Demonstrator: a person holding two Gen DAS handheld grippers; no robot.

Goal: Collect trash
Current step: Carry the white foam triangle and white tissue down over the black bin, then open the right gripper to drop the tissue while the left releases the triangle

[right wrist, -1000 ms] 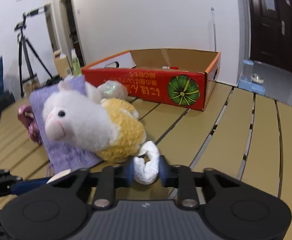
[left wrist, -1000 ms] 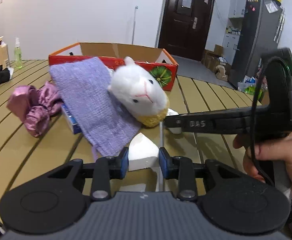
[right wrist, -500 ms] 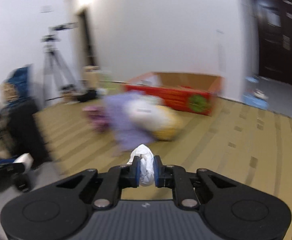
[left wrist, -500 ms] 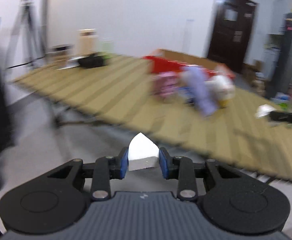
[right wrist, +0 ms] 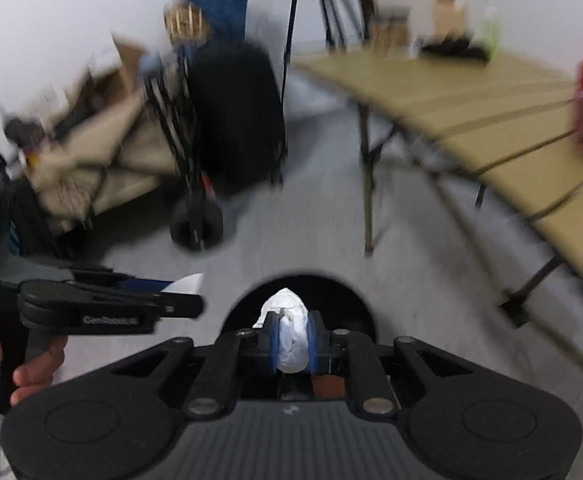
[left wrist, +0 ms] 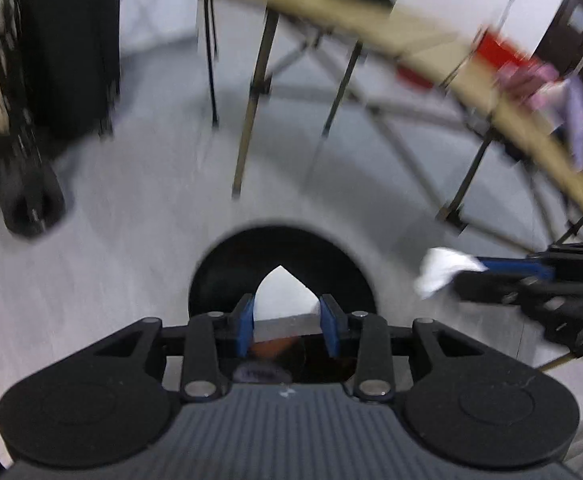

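Observation:
My left gripper [left wrist: 287, 308] holds a white wedge-shaped foam piece [left wrist: 281, 296] between its blue pads; the jaws are opening, but the piece still spans them. It hangs over the round black trash bin [left wrist: 219, 272] on the floor. My right gripper [right wrist: 293, 330] is shut on a crumpled white tissue [right wrist: 289, 308], also above the bin [right wrist: 347, 300]. In the left wrist view the right gripper [left wrist: 491, 274] comes in from the right with the tissue [left wrist: 441, 272]. In the right wrist view the left gripper [right wrist: 187, 292] reaches in from the left with the foam piece [right wrist: 187, 281].
The slatted wooden table [right wrist: 451, 92] stands to the right on thin legs [left wrist: 251, 112], with blurred pink and purple items on it. A black wheeled case [right wrist: 235, 120] and a folding cart [right wrist: 103, 168] stand on the grey floor behind. A hand [right wrist: 35, 364] grips the left handle.
Both grippers have swung off the table and tilted down to the floor. They now hang over the black bin, and each keeps its white scrap.

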